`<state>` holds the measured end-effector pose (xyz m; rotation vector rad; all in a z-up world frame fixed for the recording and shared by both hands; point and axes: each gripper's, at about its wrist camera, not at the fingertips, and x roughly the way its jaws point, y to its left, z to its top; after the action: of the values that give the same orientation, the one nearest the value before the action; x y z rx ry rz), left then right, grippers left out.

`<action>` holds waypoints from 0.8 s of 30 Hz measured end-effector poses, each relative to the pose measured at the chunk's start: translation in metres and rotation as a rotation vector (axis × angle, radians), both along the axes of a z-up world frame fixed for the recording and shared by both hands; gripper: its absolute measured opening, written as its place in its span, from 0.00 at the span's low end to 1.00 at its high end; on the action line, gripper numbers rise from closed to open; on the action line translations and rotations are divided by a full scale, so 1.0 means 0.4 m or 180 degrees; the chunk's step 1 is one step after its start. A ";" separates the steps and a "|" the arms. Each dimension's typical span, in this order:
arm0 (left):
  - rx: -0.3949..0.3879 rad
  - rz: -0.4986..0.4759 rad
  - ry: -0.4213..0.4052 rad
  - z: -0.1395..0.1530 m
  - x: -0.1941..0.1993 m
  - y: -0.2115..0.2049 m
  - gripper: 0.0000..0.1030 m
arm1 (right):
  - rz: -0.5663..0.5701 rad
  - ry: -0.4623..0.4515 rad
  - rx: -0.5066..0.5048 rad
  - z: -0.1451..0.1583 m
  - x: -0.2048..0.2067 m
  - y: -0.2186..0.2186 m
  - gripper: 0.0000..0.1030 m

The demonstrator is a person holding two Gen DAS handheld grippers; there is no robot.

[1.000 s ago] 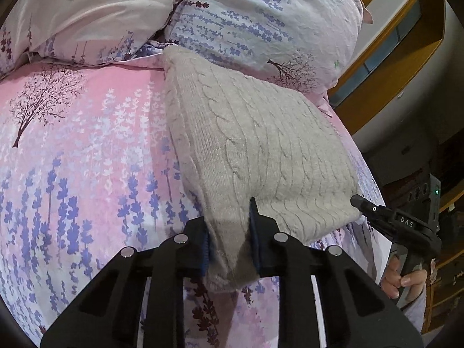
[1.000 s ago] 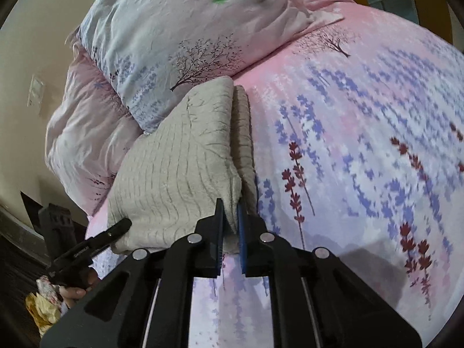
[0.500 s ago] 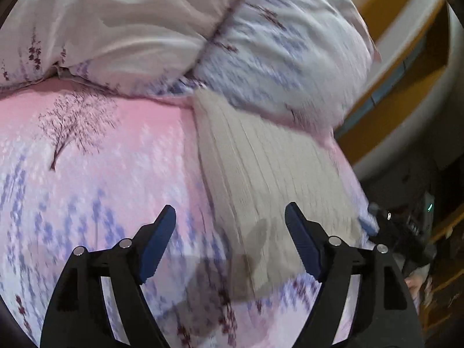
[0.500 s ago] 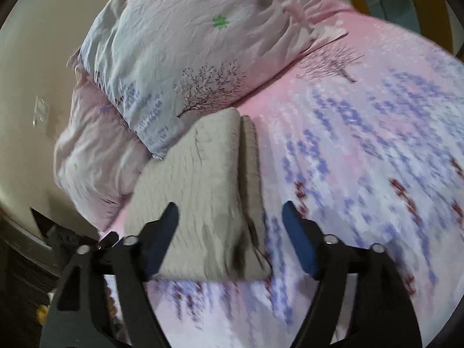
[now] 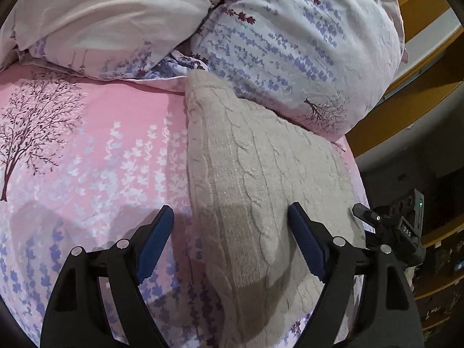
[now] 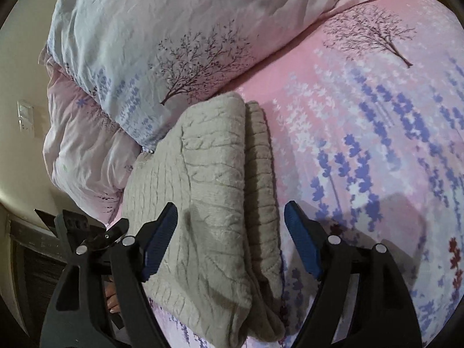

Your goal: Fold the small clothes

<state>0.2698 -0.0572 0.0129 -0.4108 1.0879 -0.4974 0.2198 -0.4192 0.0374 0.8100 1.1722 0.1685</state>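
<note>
- The folded sweater (image 5: 261, 191) lies on the bed (image 5: 95, 150), its far end against a pillow (image 5: 293, 37).
- Left tool (image 5: 230, 242) is spread wide above its near end, gripping nothing.
- Right tool (image 6: 231, 239) is likewise spread wide and empty.

A beige cable-knit sweater (image 5: 261, 191) lies folded into a thick, neat rectangle on the pink floral bed (image 5: 87, 159). Its far end touches the pillow (image 5: 290, 43), and the stacked layers show along its near edge, with a ribbed layer beside the cabled top.
</note>
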 end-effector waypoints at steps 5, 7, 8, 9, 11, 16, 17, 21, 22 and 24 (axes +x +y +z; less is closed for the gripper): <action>0.0093 -0.0061 -0.0070 0.002 0.001 -0.034 0.80 | 0.0046 -0.0049 0.0194 -0.007 0.005 0.011 0.73; 0.0117 -0.0109 -0.0082 0.003 0.002 -0.054 0.80 | 0.0050 -0.0062 0.0245 -0.008 0.006 0.013 0.73; 0.0127 -0.0124 -0.0083 0.000 0.013 -0.070 0.80 | 0.0042 -0.0066 0.0283 -0.009 0.006 0.012 0.73; 0.0136 -0.0142 -0.0090 0.000 0.018 -0.080 0.80 | 0.0044 -0.0071 0.0298 -0.010 0.007 0.013 0.73; 0.0176 -0.0161 -0.0110 -0.003 0.027 -0.108 0.80 | 0.0048 -0.0070 0.0296 -0.011 0.008 0.013 0.72; 0.0151 -0.0165 -0.0096 -0.015 0.041 -0.122 0.80 | -0.0006 -0.0068 0.0275 -0.013 0.004 0.000 0.66; 0.0140 -0.0168 -0.0093 -0.016 0.044 -0.124 0.80 | 0.0010 -0.0076 0.0260 -0.013 0.004 -0.002 0.66; 0.0124 -0.0161 -0.0097 -0.019 0.051 -0.134 0.80 | 0.0028 -0.0087 0.0232 -0.012 0.003 0.001 0.62; 0.0126 -0.0159 -0.0100 -0.019 0.052 -0.137 0.80 | -0.0007 -0.0073 0.0227 -0.013 0.002 -0.002 0.59; 0.0109 -0.0158 -0.0097 -0.018 0.045 -0.123 0.80 | -0.0087 -0.0052 0.0215 -0.015 -0.004 -0.010 0.54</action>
<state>0.2878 -0.1066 0.0056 -0.3456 1.0778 -0.5268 0.2184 -0.4232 0.0316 0.8821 1.1446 0.1925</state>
